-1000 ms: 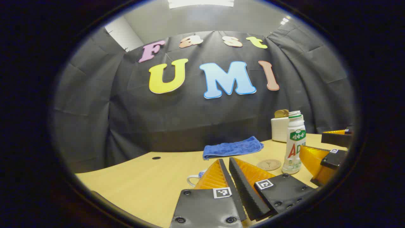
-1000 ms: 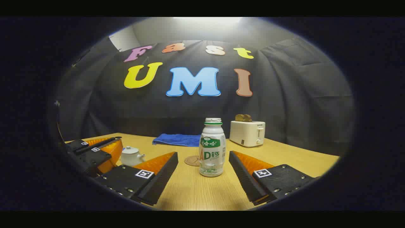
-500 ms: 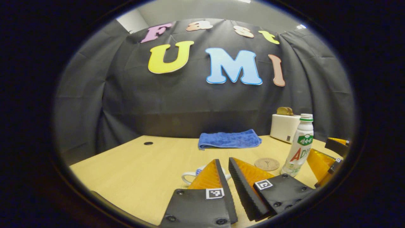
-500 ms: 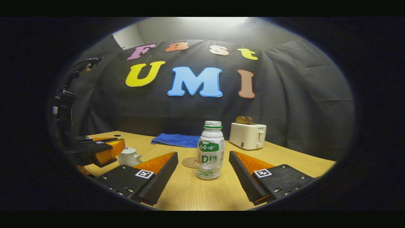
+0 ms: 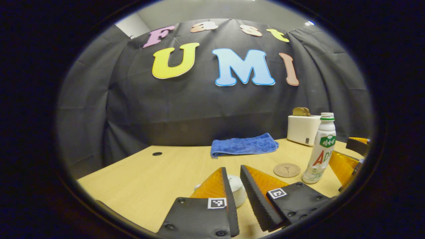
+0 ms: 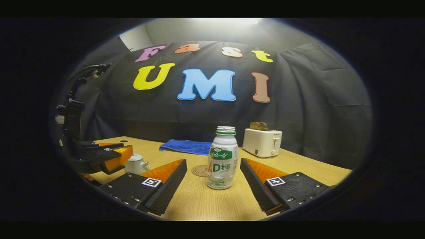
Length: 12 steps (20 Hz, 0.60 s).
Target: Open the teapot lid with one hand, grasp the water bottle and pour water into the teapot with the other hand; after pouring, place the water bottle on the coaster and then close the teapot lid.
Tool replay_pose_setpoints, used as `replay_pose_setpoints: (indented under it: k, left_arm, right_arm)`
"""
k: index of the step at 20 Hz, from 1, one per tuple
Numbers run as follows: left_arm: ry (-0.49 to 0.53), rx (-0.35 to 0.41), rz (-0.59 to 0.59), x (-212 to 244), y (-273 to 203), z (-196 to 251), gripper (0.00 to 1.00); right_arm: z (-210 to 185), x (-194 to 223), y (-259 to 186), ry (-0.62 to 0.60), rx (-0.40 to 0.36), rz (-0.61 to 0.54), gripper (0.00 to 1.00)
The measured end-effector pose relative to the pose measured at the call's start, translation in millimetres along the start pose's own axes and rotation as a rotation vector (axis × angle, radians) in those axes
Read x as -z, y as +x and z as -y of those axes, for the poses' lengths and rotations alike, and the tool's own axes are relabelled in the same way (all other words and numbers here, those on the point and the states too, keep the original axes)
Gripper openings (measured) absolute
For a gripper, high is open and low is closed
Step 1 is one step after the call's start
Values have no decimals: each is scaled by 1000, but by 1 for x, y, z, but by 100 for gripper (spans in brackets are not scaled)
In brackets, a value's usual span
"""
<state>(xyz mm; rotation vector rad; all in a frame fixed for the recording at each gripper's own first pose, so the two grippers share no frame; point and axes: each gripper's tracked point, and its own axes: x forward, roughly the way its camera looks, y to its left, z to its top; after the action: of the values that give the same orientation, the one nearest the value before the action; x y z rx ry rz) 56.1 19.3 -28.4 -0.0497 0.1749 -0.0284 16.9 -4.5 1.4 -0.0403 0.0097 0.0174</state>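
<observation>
The small white teapot [image 5: 236, 191] sits low between the fingers of my left gripper [image 5: 233, 168], which is open by a narrow gap; the fingers hide most of the pot. In the right gripper view the teapot [image 6: 136, 164] stands with its lid on, just under the tip of the left gripper [image 6: 123, 154]. The white water bottle [image 6: 221, 162] with a green label stands upright, uncapped, just ahead of and between the wide-open fingers of my right gripper [image 6: 212, 162]. A round brown coaster [image 6: 200, 170] lies behind the bottle, to its left. In the left gripper view the bottle [image 5: 321, 149] and coaster [image 5: 287, 170] are to the right.
A folded blue towel [image 5: 244, 145] lies at the back of the wooden table [image 5: 142, 179]. A white toaster [image 6: 262, 142] with toast in it stands at the back right. A small dark hole [image 5: 157, 153] marks the tabletop at the left.
My left gripper has come forward and down over the teapot, and its fingers have parted a little. The right gripper has barely shifted, still open around the bottle.
</observation>
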Motion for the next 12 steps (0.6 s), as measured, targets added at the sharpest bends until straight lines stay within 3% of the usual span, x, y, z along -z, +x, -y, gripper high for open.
replay_pose_setpoints:
  k: [10, 11, 12]
  left_arm:
    - [-1, 6, -72, 21, 31, -2, 31]
    - [0, 8, -73, 21, 32, -1, 100]
    - [-3, 10, -76, 23, 31, 0, 30]
  right_arm:
    - [1, 6, 7, 15, -6, -15, 99]
    - [1, 6, 7, 16, -7, -16, 99]
    - [0, 5, 8, 17, -10, -17, 99]
